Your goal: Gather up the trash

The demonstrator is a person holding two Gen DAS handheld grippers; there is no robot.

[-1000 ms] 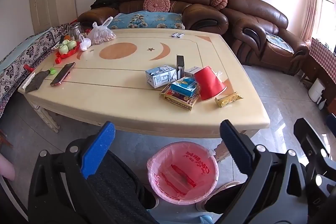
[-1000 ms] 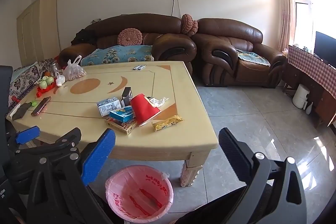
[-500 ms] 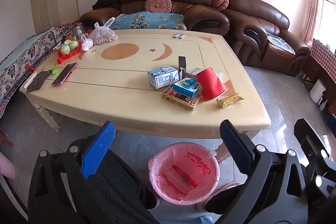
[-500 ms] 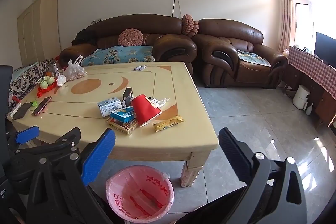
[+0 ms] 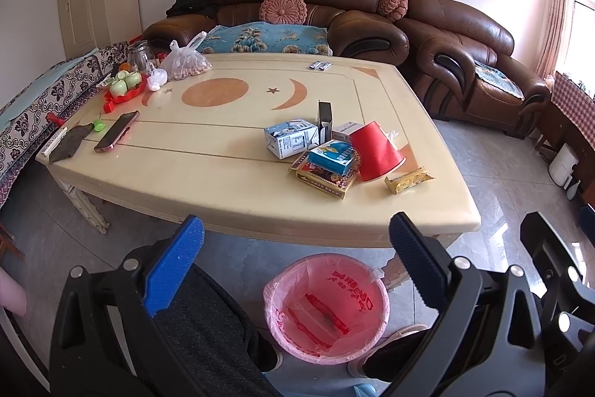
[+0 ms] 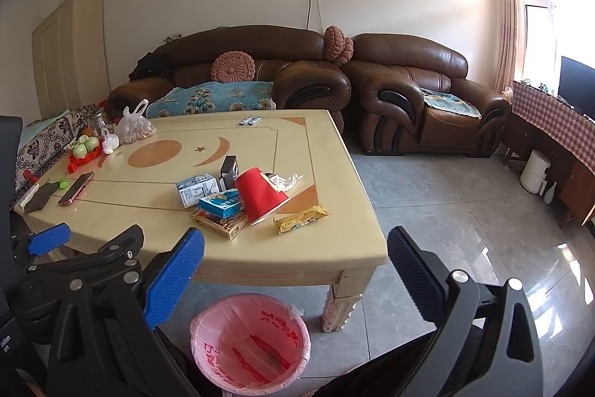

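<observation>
The trash sits in a cluster near the right front of the bench (image 5: pixel 208 173): a red paper cup (image 5: pixel 375 151) tipped on its side, a yellow wrapper (image 5: pixel 409 179) just beside it, a blue carton (image 5: pixel 331 157) lying on a flat red box (image 5: pixel 323 179), and a white milk carton (image 5: pixel 290 138) behind. On the floor below the bench edge stands a pink-lined bin (image 5: pixel 325 307). Left gripper (image 5: pixel 293 266) and right gripper (image 6: pixel 293 270) hover short of the bench, fingers spread wide, holding nothing.
</observation>
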